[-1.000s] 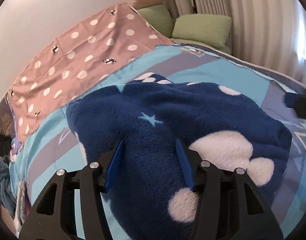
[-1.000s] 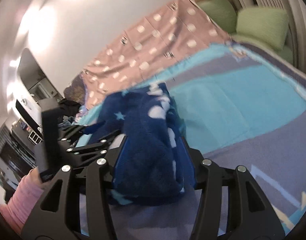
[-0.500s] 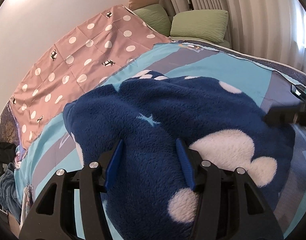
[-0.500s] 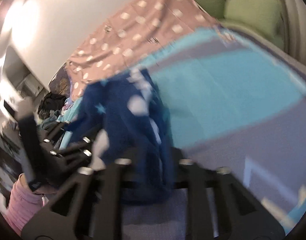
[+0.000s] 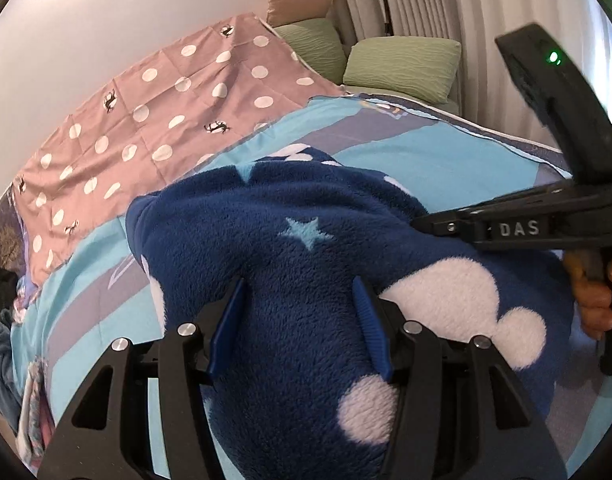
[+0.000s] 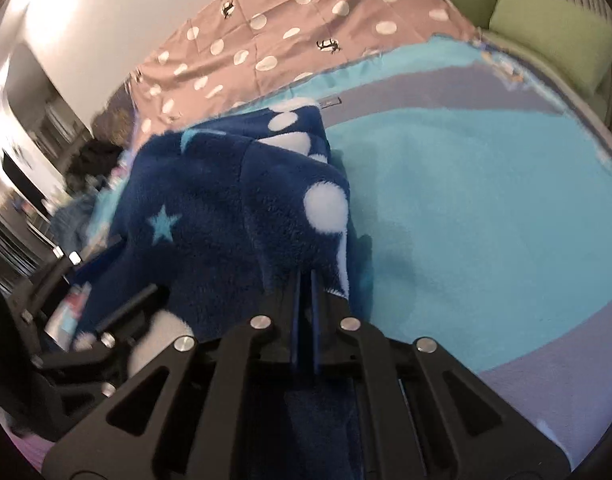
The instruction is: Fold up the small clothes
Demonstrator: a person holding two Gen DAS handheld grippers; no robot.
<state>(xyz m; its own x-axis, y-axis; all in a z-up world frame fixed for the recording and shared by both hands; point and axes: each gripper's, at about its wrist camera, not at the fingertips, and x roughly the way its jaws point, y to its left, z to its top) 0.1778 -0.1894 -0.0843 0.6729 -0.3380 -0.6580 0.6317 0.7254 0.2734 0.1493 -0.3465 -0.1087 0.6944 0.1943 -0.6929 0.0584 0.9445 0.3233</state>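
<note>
Navy fleece garment point(image 5: 290, 264), spotted and starred, lies bunched on the bed's blue blanket point(image 6: 486, 200), long axis running away toward the dotted pink sheet point(image 5: 154, 120). Left claw point(image 5: 298, 328) spread, straddling the fleece; right claw point(image 6: 305, 280) pressed together, pinching its edge.

Bed point(image 5: 446, 152) covered by turquoise/grey blanket point(image 6: 486, 220). Navy fleece garment point(image 5: 306, 264) lies bunched on the blanket. Beyond the garment: pink polka-dot sheet point(image 5: 166, 112) overlapping the blanket's far edge, green pillows point(image 5: 402, 66) past its far corner.
</note>
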